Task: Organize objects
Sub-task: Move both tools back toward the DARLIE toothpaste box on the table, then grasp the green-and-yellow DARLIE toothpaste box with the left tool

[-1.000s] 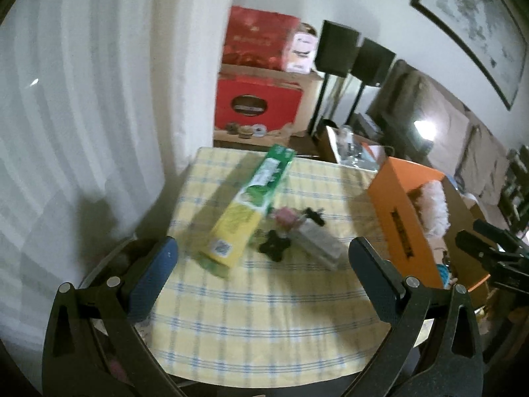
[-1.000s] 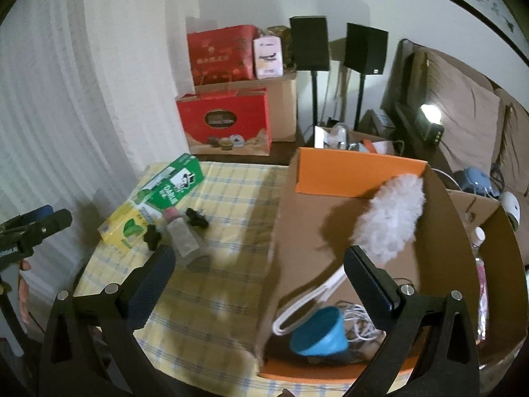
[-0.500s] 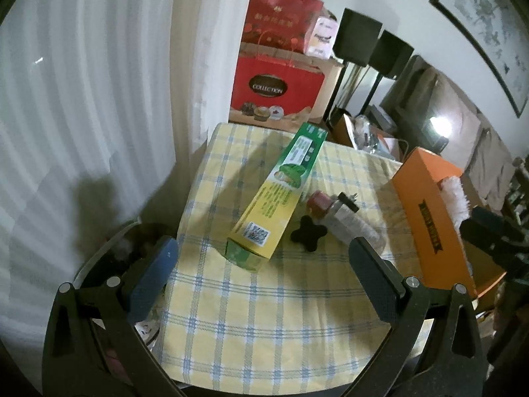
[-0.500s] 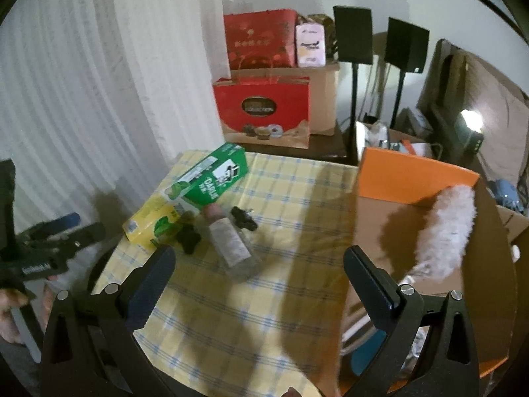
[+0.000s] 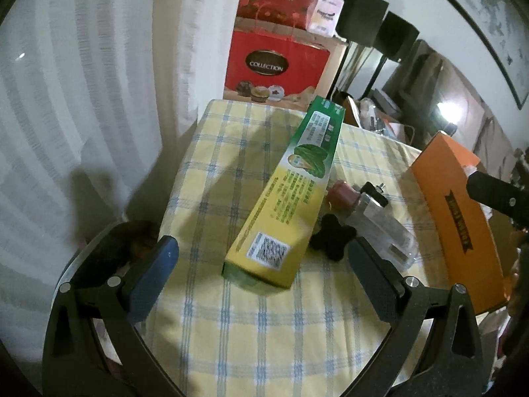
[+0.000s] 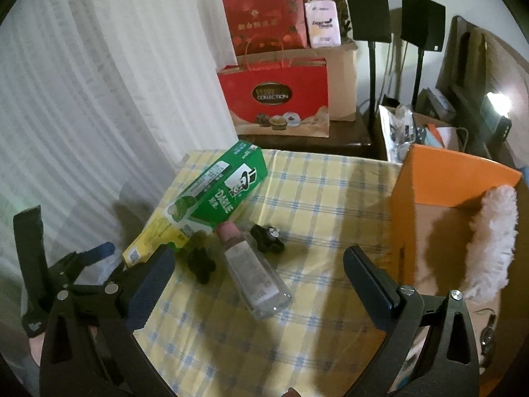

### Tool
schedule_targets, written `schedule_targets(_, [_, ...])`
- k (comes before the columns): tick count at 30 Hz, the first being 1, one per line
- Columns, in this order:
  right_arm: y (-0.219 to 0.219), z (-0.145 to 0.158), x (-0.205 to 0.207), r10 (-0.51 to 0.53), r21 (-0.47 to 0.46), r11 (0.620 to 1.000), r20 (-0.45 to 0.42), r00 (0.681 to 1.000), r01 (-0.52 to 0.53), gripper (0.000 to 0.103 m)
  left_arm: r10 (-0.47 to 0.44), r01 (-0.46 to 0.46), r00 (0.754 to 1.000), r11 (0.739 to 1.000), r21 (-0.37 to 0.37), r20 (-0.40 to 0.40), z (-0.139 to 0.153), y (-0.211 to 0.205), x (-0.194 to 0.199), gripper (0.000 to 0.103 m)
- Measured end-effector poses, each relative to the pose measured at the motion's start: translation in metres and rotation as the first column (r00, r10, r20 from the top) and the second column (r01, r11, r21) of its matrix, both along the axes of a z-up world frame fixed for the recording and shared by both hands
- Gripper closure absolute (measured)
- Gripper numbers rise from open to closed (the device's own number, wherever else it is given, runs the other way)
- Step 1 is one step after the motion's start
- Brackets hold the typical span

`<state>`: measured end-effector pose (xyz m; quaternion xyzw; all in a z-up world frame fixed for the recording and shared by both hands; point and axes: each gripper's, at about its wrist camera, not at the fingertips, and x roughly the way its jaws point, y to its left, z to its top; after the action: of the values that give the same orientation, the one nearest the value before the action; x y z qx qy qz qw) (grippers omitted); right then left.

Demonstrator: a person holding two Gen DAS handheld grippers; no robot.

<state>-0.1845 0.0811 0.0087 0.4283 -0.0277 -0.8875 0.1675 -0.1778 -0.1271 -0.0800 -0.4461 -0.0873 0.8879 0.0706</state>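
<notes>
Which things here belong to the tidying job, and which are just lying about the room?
Part of the job:
long green box
clear bottle
two black knobs
orange box, with a white duster in it
left gripper and right gripper, both open

Just lying about:
red gift bags
two black stands
curtain

Left tool (image 5: 261,261) open wide, empty, hovers over near edge of table (image 5: 264,330) with yellow-blue checked cloth. Long green-yellow carton (image 5: 291,195) lies flat, QR code end toward camera. Just right of carton: clear bottle with pink cap (image 5: 367,215) on its side, black star-shaped knob (image 5: 332,240) touching carton. Orange cardboard box (image 5: 463,211) at right table edge. Right tool (image 5: 496,195) partly visible before box. Red gift bag (image 5: 274,66) behind table.
</notes>
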Motion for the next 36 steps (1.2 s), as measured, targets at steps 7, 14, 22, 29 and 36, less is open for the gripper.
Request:
schedule_targets(7, [-0.012,-0.014,-0.010,0.029,-0.010,1.000,0.032,0.999,-0.029,0.000,-0.064,0.065,0.998,0.998,-0.009,0.025,-0.017,0.008,-0.015,0.018])
schedule_targets(14, [-0.016,-0.025,-0.014,0.041,-0.036,0.999,0.061,0.997,-0.039,0.000,-0.087,0.088,0.995,0.996,-0.016,0.046,-0.025,0.012,-0.021,0.034])
schedule_targets(22, [-0.025,-0.026,-0.012,0.063,-0.020,0.998,0.053,0.997,-0.062,0.000,-0.095,0.096,0.994,0.995,-0.007,0.058,-0.026,0.014,-0.021,0.055])
schedule_targets(29, [-0.031,-0.028,-0.009,0.078,-0.049,0.996,0.064,0.995,-0.075,0.000,-0.078,0.076,0.995,0.996,0.038,0.060,-0.020,0.009,-0.018,0.059])
schedule_targets(36, [-0.041,-0.034,-0.007,0.087,-0.080,0.994,0.091,0.992,-0.080,0.000,-0.077,0.076,0.997,0.994,0.077,0.011,-0.002,0.009,0.006,0.063])
